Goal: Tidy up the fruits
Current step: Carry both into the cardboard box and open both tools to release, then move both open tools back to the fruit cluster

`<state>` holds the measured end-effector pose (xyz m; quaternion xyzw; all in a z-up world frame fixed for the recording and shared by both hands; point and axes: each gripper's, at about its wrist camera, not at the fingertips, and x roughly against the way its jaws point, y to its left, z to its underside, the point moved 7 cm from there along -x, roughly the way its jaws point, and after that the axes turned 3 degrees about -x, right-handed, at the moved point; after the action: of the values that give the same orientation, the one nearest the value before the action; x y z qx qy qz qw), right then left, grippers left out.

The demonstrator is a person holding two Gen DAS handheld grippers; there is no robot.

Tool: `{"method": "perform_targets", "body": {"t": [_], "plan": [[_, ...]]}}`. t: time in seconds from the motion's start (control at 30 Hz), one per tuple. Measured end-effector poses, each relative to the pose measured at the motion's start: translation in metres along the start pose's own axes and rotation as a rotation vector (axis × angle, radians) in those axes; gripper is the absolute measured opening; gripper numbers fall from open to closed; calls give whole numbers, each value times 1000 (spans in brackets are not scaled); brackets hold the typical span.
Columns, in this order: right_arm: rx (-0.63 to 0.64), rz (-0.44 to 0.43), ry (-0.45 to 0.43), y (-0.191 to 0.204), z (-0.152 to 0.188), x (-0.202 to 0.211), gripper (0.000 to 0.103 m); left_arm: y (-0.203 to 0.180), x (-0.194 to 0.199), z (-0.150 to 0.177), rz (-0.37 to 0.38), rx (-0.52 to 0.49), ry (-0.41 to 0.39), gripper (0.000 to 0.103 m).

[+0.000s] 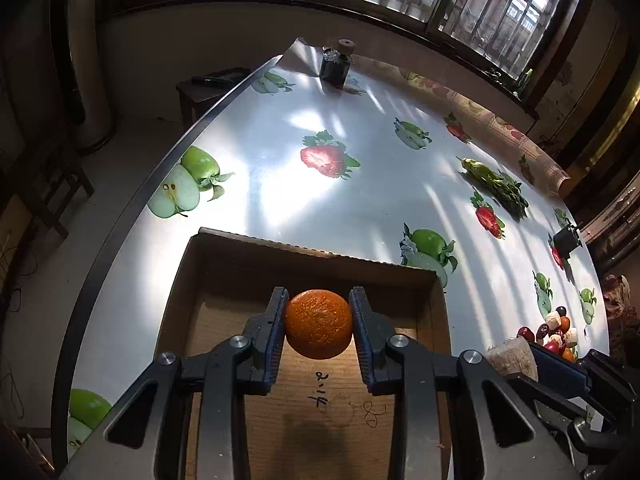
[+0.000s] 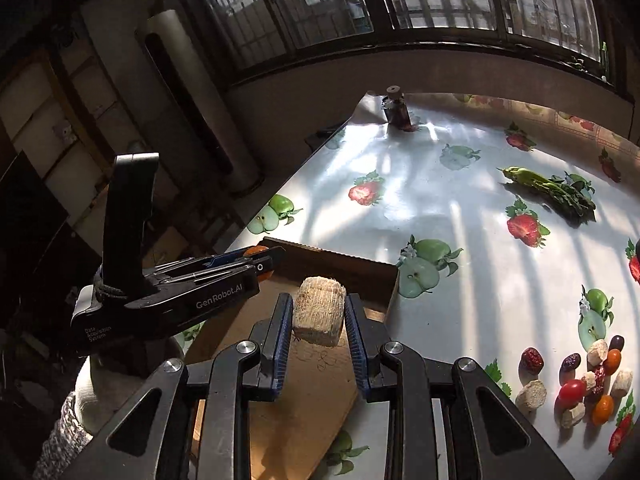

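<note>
Orange, one piece: clamped between the pads of my left tool, held at its widest girth above the open cardboard box on the worktop. Rind looks pebbled and firm; I judge it light, slightly yielding, and apt to roll if gripped off-centre, so the hold across the middle is the right one.

Pale fibrous chunk, one piece: clamped in my right tool, pads on its two flat-ish sides, over the box's near corner. I cannot name the fruit; it looks dry, rough and light, probably crumbly at the edges, so gentle pressure suits it.

Loose pile, far right of the worktop: dark red and purple pieces, small red and orange tomatoes, more pale chunks, lying touching one another. I judge the tomatoes smooth, thin-skinned and easily squashed; take them across the short axis.

Leafy greens: well apart, beyond the pile, limp-looking.
</note>
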<state>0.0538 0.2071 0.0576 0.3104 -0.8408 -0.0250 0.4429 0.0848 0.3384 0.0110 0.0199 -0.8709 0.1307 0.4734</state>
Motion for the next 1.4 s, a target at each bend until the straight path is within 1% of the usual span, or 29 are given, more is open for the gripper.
{"method": "perform_targets", "body": {"t": [0.07,0.13,0.23,0.37,0.43,0.47,0.53,0.57,0.6,0.63,0.7,0.77,0.83,0.87,0.9,0.93,1.0,1.03,1.1,1.13,1.2,1.3,1.4], "plan": [[17,22,35,-1,8,-32,29,9,-19,2,9,31,34,30],[34,44,65,-2,14,-57,29,15,-31,6,3,47,52,30],[34,57,105,-7,18,-81,29,22,-42,9,-9,61,73,30],[58,93,126,-12,20,-99,29,26,-47,12,-13,78,80,30],[77,111,120,-11,21,-100,29,26,-46,12,-15,79,77,32],[88,121,114,-11,20,-100,29,26,-46,11,-10,82,78,33],[110,132,106,-8,19,-100,29,25,-43,10,3,92,72,40],[117,133,102,-7,18,-99,30,25,-39,9,4,93,61,40],[121,132,97,-5,17,-98,35,23,-36,7,2,92,49,41],[124,132,88,-4,16,-95,39,23,-29,6,-2,92,38,41],[130,139,59,-2,12,-84,39,23,-11,3,-20,88,0,43],[122,129,28,-1,9,-69,39,20,17,1,-54,73,-64,51],[104,120,-4,-4,8,-49,39,12,49,2,-96,45,-149,72],[92,116,-20,-7,9,-38,39,8,65,4,-120,29,-197,78],[80,114,-36,-10,12,-26,39,2,81,8,-149,14,-241,89],[67,117,-53,-14,14,-14,39,-4,94,14,-173,0,-278,94],[30,114,-82,-22,22,9,39,-21,115,28,-192,-39,-324,95],[10,107,-93,-27,27,19,41,-30,121,37,-210,-60,-329,95],[-24,97,-117,-36,39,40,42,-48,129,56,-269,-102,-342,95],[-33,103,-127,-40,46,48,42,-58,133,67,-279,-119,-353,95],[-49,120,-149,-49,61,67,42,-76,140,86,-259,-135,-366,95],[-75,154,-172,-66,80,89,43,-99,143,103,-234,-150,-369,95],[-108,183,-191,-86,95,109,43,-121,139,115,-200,-186,-341,95]]}}
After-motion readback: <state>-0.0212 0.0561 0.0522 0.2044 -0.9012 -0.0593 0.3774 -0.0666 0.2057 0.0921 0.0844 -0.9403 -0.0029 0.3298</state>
